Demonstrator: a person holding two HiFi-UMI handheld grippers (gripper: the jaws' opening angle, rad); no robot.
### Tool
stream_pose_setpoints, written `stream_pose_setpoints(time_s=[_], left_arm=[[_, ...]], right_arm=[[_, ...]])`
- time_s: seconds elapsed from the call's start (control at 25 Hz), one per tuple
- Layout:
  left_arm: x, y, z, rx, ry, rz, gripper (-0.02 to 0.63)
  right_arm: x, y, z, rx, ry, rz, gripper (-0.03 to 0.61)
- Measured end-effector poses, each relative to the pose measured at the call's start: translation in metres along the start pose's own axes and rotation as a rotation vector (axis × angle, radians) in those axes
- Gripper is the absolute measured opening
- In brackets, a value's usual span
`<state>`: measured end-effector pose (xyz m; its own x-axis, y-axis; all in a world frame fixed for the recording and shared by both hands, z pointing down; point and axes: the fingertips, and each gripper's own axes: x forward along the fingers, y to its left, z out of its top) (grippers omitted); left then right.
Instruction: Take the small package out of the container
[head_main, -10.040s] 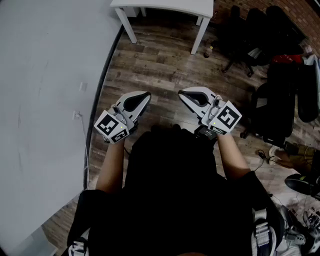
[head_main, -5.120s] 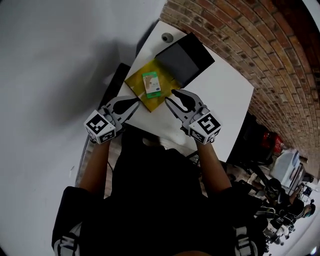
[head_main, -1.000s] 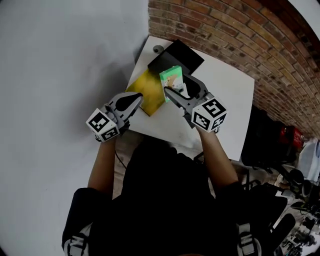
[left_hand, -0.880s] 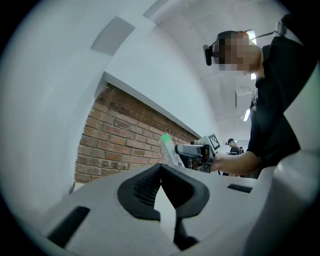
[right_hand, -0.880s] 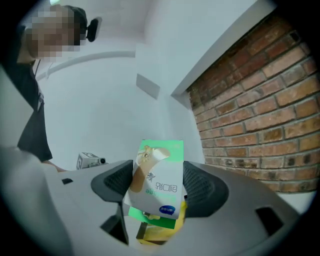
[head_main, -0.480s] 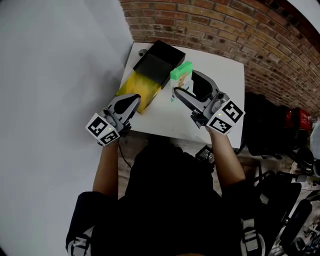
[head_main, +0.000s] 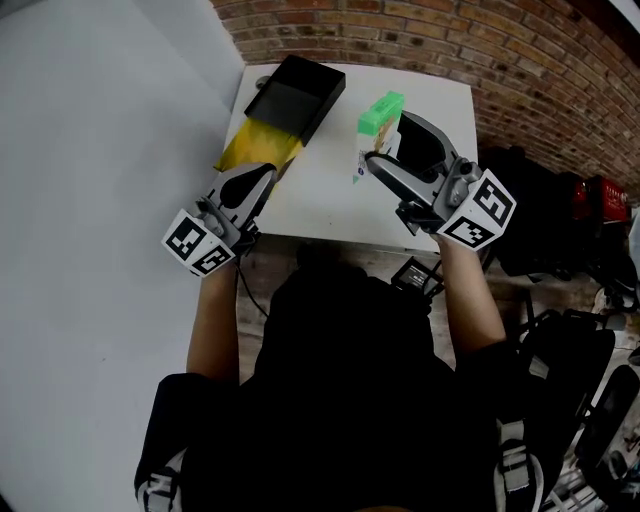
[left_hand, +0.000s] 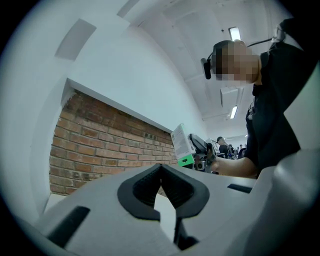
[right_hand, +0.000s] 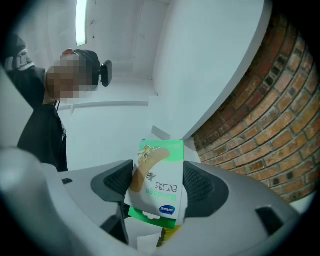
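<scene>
The small green-and-white bandage package (head_main: 379, 110) is off the table, pinched upright between the jaws of my right gripper (head_main: 386, 142) above the white table (head_main: 325, 205). Its printed face (right_hand: 157, 187) fills the gap between the pads of that gripper (right_hand: 158, 182). The yellow container (head_main: 256, 147) lies at the table's left, its far end under a black box (head_main: 296, 89). My left gripper (head_main: 262, 178) hovers at the container's near end, shut and holding nothing (left_hand: 160, 167). From there the package (left_hand: 182, 145) shows off to the right.
A red brick wall (head_main: 520, 60) runs behind the table and a white wall (head_main: 90, 120) flanks its left side. Dark chairs and bags (head_main: 570, 200) crowd the floor to the right. The table's right half is bare.
My right gripper has carried the package to the right, away from the black box and the yellow container. The left gripper stays by the container's near end.
</scene>
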<state>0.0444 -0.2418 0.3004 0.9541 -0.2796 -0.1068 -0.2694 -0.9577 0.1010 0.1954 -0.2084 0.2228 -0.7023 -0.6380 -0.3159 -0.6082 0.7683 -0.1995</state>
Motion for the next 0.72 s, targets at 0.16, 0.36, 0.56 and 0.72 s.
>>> stream_pose_setpoints(time_s=[0.16, 0.36, 0.56, 0.72], left_arm=[[0.008, -0.016, -0.005, 0.0, -0.003, -0.013, 0.014], [0.012, -0.028, -0.009, -0.005, 0.001, -0.013, 0.014], [0.013, -0.038, -0.009, -0.003, -0.001, 0.004, 0.014], [0.013, -0.039, -0.008, -0.002, -0.004, 0.013, 0.014]], right_arm=[[-0.019, 0.005, 0.006, -0.009, -0.017, 0.003, 0.314], [-0.035, 0.007, 0.008, 0.018, -0.031, 0.008, 0.314], [-0.046, 0.014, 0.009, 0.022, -0.042, 0.036, 0.314], [-0.05, 0.016, 0.004, 0.031, -0.047, 0.057, 0.314]])
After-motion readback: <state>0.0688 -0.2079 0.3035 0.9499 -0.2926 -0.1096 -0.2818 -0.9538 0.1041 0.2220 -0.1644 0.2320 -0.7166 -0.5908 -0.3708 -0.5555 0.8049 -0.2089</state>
